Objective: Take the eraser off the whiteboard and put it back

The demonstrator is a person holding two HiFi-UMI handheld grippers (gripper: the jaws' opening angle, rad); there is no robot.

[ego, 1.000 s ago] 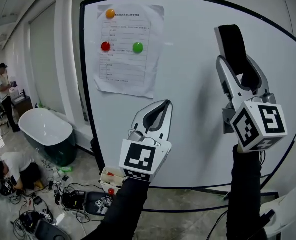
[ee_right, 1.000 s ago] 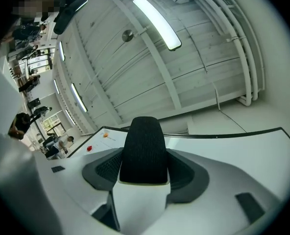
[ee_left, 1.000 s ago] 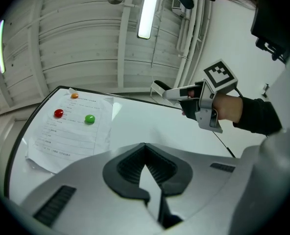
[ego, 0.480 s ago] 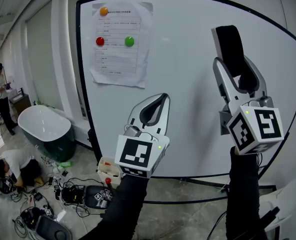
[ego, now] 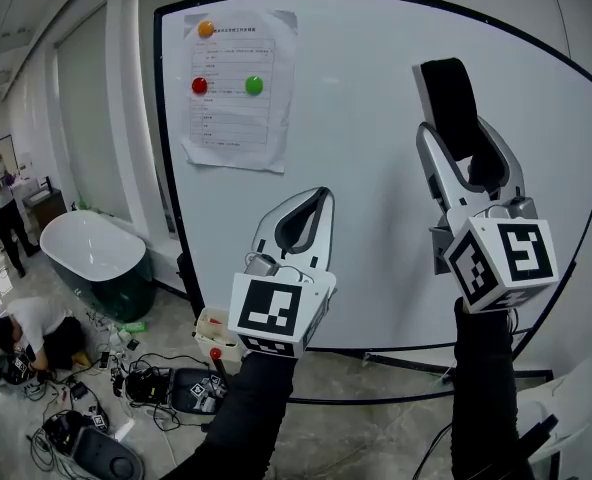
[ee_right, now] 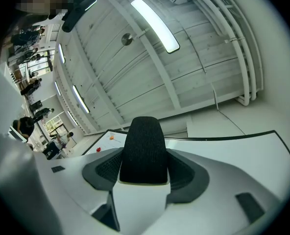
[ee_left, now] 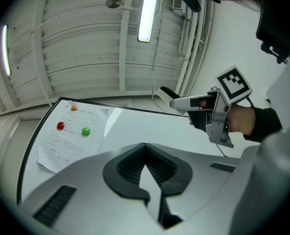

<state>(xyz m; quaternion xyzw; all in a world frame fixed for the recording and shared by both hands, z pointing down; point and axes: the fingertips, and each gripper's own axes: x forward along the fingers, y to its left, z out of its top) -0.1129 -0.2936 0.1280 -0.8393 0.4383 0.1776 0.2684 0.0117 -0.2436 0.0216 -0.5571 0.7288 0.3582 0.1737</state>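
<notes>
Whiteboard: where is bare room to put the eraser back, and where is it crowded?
The whiteboard is bare between the paper sheet and the right frame, and below the sheet. It is crowded only at upper left: the sheet with its three magnets. The right gripper holds the eraser in its jaws.

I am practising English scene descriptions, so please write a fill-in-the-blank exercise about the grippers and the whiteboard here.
1. The right gripper is shut on the eraser, whose pad is ____.
2. The left gripper, jaws shut, holds ____.
3. The sheet on the whiteboard is pinned by ____ round magnets.
4. The topmost magnet is ____.
Missing words: black; nothing; three; orange.
</notes>
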